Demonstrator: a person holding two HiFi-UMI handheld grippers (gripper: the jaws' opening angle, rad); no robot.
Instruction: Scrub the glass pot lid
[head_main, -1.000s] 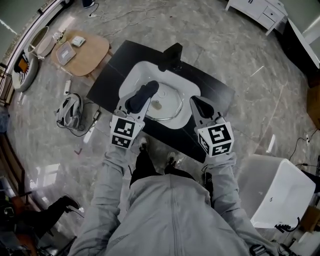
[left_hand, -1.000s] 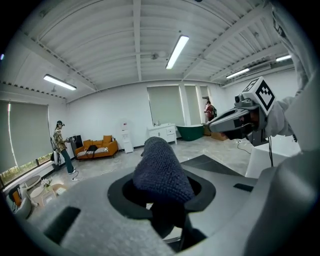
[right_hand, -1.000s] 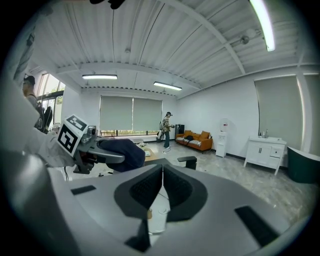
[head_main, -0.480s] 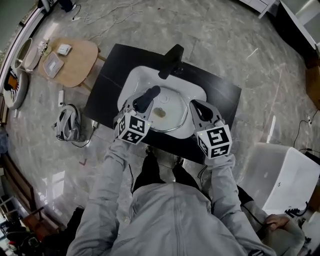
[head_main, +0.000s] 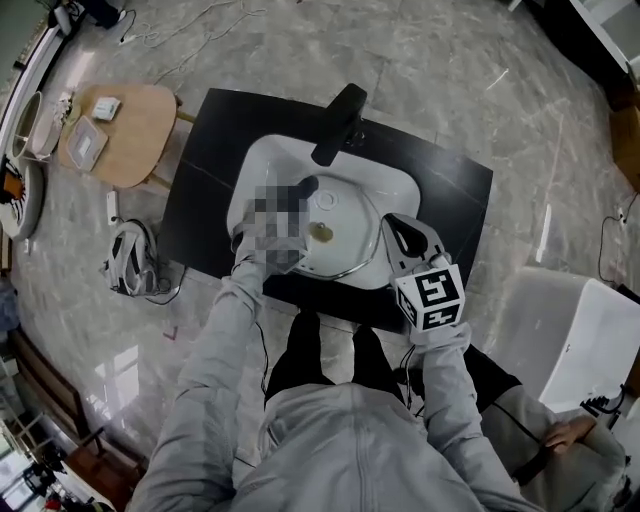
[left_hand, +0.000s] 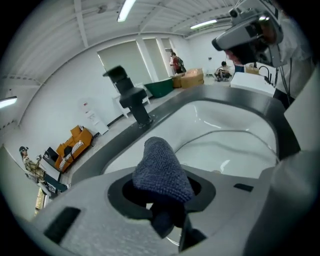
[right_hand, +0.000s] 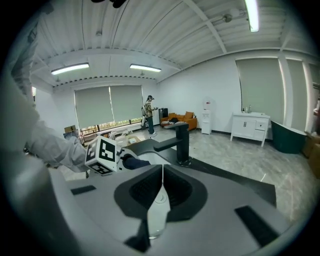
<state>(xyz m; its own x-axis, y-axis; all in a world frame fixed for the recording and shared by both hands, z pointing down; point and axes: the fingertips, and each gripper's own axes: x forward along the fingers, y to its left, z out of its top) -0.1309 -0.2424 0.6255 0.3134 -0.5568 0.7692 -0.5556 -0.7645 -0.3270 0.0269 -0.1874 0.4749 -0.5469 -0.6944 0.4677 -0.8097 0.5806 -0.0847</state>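
Gripping blue cloth (left_hand: 161, 167): left gripper (left_hand: 167, 202) jaws, head view blurs this | right gripper (right_hand: 161, 192) jaws closed on glass lid (right_hand: 155, 216) rim

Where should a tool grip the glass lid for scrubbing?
Take the glass lid by its thin rim, near right edge, from the person's side, where the right tool clamps it: the glass is too broad elsewhere, leaving its face free for the cloth in the left tool.
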